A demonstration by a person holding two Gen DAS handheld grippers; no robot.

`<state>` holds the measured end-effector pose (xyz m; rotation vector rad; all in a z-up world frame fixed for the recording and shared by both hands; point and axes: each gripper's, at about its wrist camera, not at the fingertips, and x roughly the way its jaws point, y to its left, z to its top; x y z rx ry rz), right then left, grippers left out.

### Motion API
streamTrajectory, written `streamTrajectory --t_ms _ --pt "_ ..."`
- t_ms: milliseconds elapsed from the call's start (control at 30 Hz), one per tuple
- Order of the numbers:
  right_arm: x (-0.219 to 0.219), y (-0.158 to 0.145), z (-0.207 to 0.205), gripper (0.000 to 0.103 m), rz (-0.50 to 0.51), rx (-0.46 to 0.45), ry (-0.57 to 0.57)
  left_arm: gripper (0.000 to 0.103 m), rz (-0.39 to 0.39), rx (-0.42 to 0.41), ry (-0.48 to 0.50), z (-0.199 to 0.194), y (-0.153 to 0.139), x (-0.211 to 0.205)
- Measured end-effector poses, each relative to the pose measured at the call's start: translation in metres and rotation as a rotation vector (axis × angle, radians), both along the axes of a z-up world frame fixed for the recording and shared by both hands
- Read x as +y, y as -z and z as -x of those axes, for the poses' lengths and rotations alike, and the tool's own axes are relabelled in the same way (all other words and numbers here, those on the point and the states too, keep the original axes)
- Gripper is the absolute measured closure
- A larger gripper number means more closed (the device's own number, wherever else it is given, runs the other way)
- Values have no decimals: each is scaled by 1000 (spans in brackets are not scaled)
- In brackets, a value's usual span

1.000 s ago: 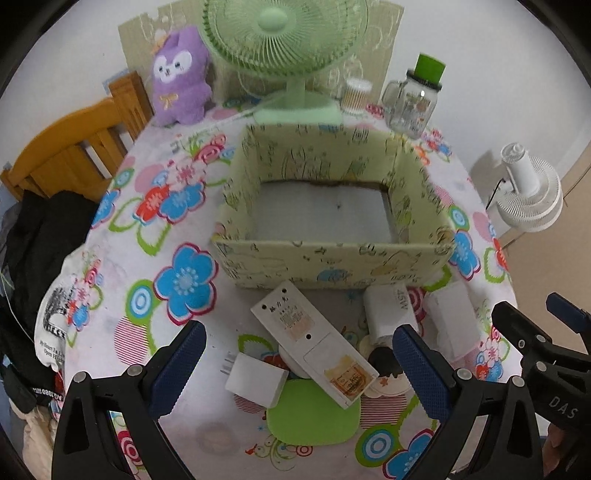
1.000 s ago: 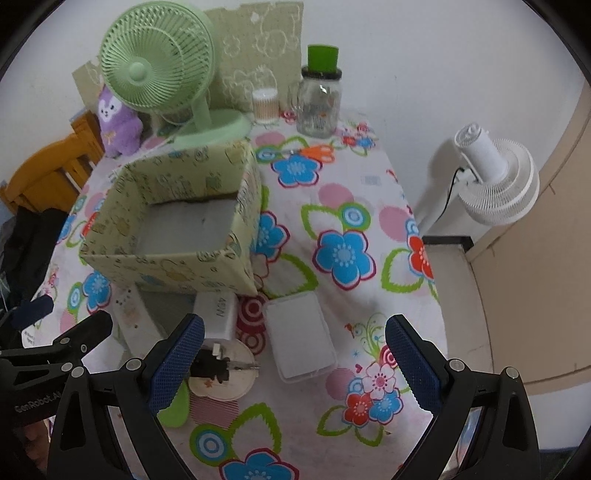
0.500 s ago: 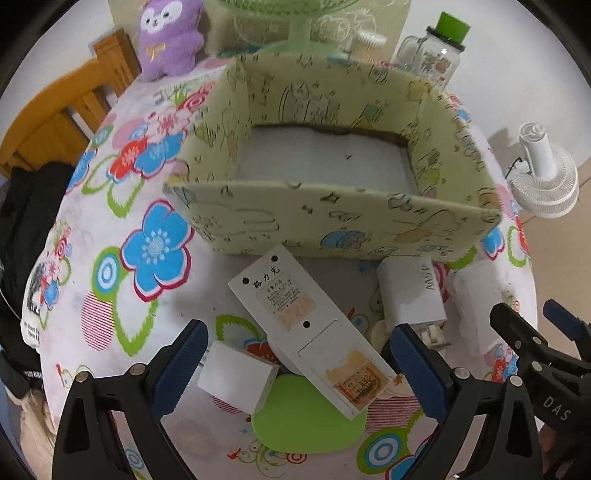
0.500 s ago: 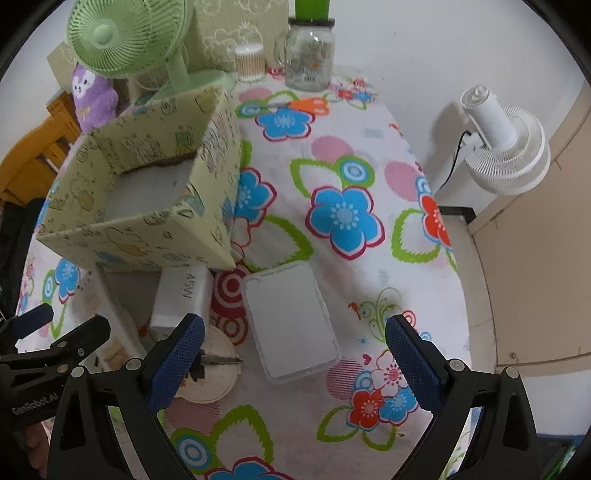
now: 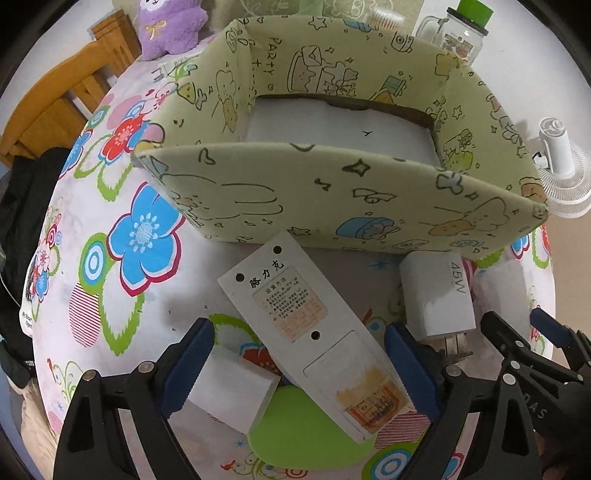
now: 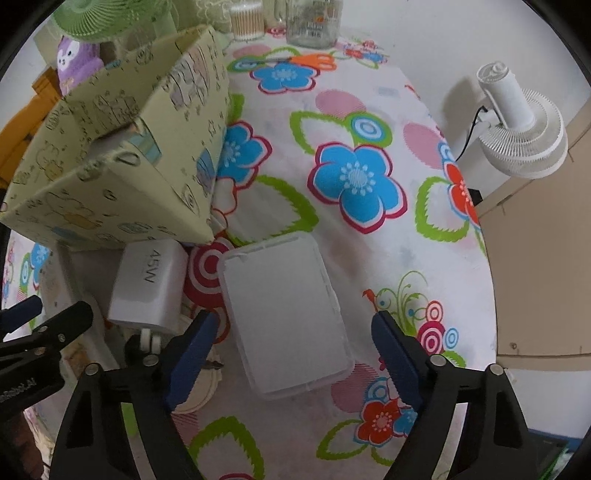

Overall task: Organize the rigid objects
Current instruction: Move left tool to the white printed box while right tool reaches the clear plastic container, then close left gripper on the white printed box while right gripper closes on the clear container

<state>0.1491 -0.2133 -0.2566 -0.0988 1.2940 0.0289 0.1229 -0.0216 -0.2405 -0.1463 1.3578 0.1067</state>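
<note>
A pale green cartoon-print box (image 5: pixel 332 206) (image 6: pixel 122 177) stands open on the flowered table. In front of it lies a long white device with a label (image 5: pixel 314 332), its near end between the fingers of my left gripper (image 5: pixel 299 373), whose jaws are closing without touching it. A small white block (image 5: pixel 236 387) sits by the left finger on a green pad (image 5: pixel 303 435). A white 45W charger (image 5: pixel 436 295) (image 6: pixel 151 284) lies to the right. My right gripper (image 6: pixel 291 354) straddles a clear plastic case (image 6: pixel 288 317), jaws closing, pads apart from it.
A purple plush toy (image 5: pixel 170 26), a jar with a green lid (image 5: pixel 461 29) and a cotton swab tub (image 6: pixel 247 22) stand behind the box. A white fan (image 6: pixel 517 122) is off the table's right side. A wooden chair (image 5: pixel 55 99) is at the left.
Both grippers have dropped toward the table and tilted down, so the objects look larger. Each pair of jaws has narrowed, the left around the long device, the right around the clear case.
</note>
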Motion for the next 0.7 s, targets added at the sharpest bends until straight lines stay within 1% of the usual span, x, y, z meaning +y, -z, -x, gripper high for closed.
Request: streamTrajectory --t_ms 167,267,400,467,500,567,633,700 --pt "1 13 -4 33 4 38 -9 8 -4 8 -5 -3 6 2" --pt "4 15 -4 34 23 30 -29 12 2 9 -15 -7 10 3" --pt "8 13 -2 37 37 28 -48 27 40 6 -3 -14 15 1" --pt "8 12 -1 37 33 29 -46 30 26 -8 8 -15 17 -1" --pt "9 11 -2 37 30 28 -44 33 26 -15 20 -15 17 -2" --pt "10 8 0 38 26 25 -42 36 35 -21 29 -15 17 -3" --pt "10 5 -1 38 20 18 -43 43 47 -29 36 -15 15 -4" --pt "11 2 0 38 9 15 -44 47 49 -37 54 -16 15 -3"
